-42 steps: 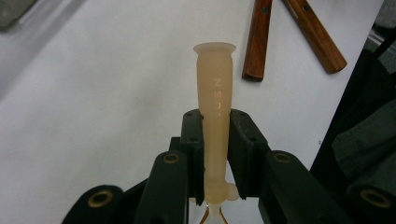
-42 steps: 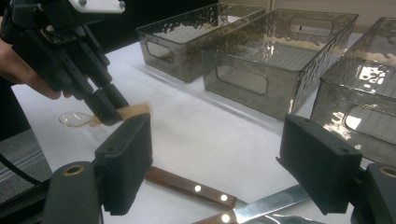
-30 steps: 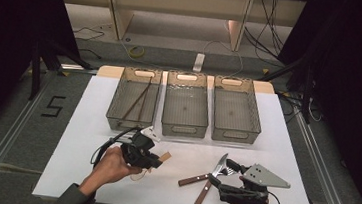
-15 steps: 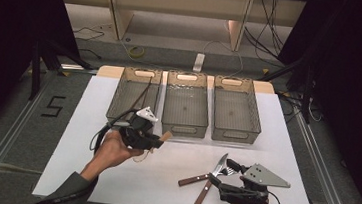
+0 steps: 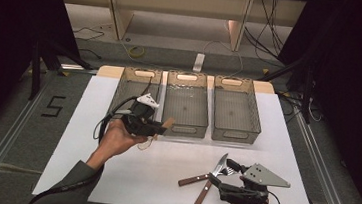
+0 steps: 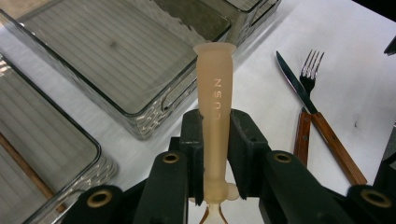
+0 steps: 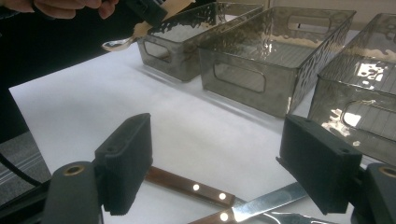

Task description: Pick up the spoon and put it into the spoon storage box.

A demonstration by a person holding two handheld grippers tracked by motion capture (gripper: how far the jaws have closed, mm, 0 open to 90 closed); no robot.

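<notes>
My left gripper is shut on the pale beige handle of a spoon, held above the table just in front of the left bin. The spoon's metal bowl hangs behind the jaws. My right gripper is open, resting low over the near right of the table. A wooden-handled knife and a fork lie crossed right at its jaws, and one handle lies on the table between them, untouched.
Three smoky clear bins stand side by side at the far edge: the left one holds a thin brown stick; the middle bin and right bin look bare. The white tabletop ends near my forearms.
My left hand has lifted the spoon and carried it away from me toward the bins. The right gripper, knife and fork have stayed put.
</notes>
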